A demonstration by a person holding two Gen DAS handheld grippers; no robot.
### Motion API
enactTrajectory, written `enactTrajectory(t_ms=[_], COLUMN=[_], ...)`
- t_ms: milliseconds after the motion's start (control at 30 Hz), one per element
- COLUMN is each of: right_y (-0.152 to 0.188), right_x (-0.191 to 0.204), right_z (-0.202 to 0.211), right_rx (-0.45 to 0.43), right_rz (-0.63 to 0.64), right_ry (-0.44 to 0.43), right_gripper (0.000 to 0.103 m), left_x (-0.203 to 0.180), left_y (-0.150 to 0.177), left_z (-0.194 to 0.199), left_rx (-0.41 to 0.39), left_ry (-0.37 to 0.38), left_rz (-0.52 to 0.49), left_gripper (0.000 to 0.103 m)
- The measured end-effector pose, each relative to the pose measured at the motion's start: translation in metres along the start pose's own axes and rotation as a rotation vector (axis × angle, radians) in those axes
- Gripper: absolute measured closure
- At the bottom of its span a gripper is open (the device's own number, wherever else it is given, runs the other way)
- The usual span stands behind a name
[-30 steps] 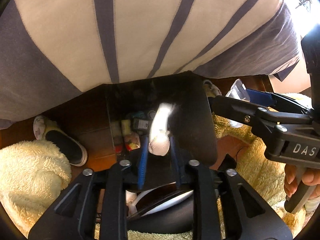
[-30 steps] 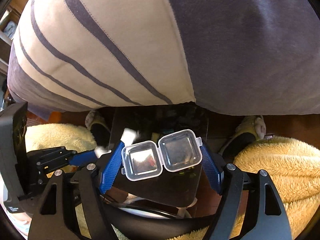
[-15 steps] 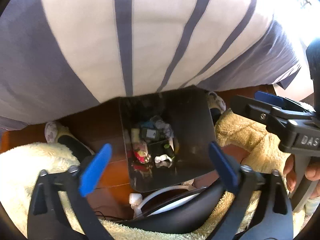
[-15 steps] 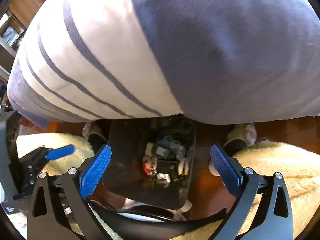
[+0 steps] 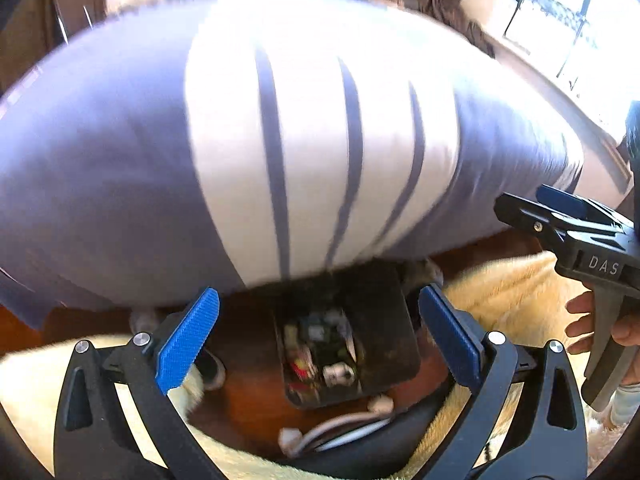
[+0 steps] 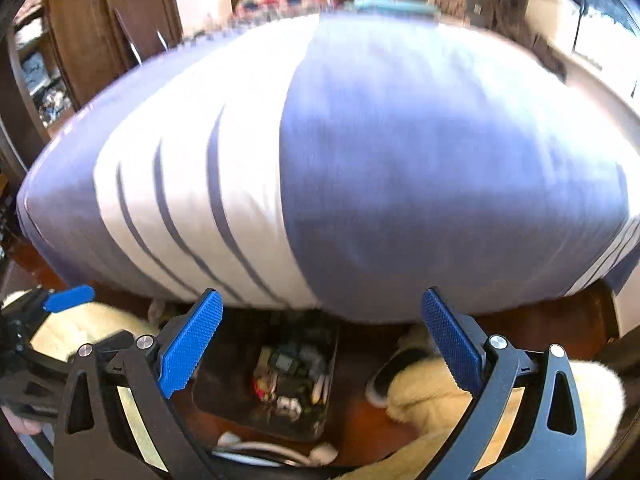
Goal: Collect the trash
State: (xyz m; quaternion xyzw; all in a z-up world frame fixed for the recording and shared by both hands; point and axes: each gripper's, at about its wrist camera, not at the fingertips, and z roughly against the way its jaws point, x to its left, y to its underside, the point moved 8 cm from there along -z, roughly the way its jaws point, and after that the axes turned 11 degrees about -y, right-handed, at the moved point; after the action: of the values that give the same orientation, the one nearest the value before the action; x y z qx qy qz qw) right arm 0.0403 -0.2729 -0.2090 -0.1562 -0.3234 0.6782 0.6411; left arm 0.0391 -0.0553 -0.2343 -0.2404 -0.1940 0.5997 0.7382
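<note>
Bedroom-type bkgd: dark wood furniture upper left, bright window (image 5: 576, 32) upper right, both views motion-blurred. A big cushion (image 5: 280, 152), grey-blue w/ a white panel and thin dark stripes, filled most of each view. Below it, dark reddish wood floor (image 5: 248, 412) w/ cream fluffy rug (image 5: 516, 292) on either side.

Landmark: the black trash bin (image 5: 376, 336), rectangular, standing on the floor just under the cushion's lower edge. Inside it, the trash (image 5: 320, 352) was a mixed pile of small bits: red/yellow wrapper, dark green pieces, white scraps, a few pale sticks. Too blurred to name each.

Left of bin: a slipper toe (image 5: 214, 368), partly hidden. Left gripper (image 5: 320, 344) hung above the bin, blue pads spread wide either side of it, nothing between them; its jaws had just been opening. In front of bin: white cable (image 5: 340, 428) w/ plugs on the floor. Right of bin: right gripper (image 6: 322, 344), also above it, jaws wide apart and empty, likewise just opened. Far right in left view, a hand (image 5: 600, 320) on the right tool's trigger handle. Right of bin in right view, another slipper (image 6: 384, 380) at the rug edge.
</note>
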Motion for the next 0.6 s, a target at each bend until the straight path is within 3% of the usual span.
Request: enactTrajectory(t_ms=[267,600], right_y=[-0.052,-0.094], right_x=[0.016,0.029], right_z=[0.078,0.148], right_rx=[-0.232,-0.418], right_rz=[0.092,0.141], right_ry=[0.047,0.051], right_gripper=[0.003,0.003], left_x=[0.015,0.019], left_y=[-0.052,-0.086], left_z=[0.087,0.15], left_rx=[-0.249,-0.411], left_ry=[-0.071,-0.124], left_rz=[0.02,0.035], left_gripper=[0.008,0.008])
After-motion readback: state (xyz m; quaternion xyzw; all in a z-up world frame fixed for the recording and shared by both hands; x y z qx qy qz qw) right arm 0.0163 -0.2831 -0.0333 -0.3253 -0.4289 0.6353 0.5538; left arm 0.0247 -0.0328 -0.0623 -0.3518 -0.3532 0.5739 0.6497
